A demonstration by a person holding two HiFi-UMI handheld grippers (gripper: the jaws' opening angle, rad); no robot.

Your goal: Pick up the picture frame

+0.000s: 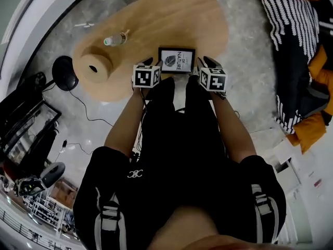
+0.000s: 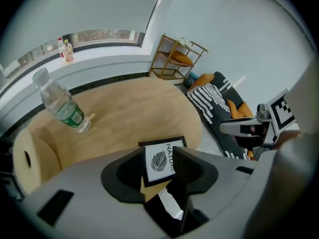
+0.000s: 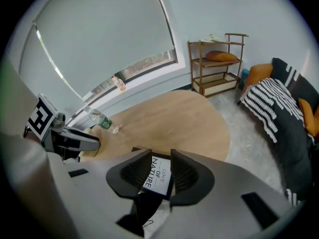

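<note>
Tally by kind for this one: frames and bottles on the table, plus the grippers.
Frame: 1
Bottle: 1
Grippers: 2, left gripper and right gripper
Total: 4

The wooden surface (image 1: 182, 20) is carrying a picture frame (image 1: 176, 60) near its lower edge, a water bottle (image 1: 114, 39) sitting upper left of it.

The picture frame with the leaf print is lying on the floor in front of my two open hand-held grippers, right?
Not the floor: the head view shows the picture frame lying on the wooden table. It is in front of the left hand-held gripper and right hand-held gripper, both open.
</note>
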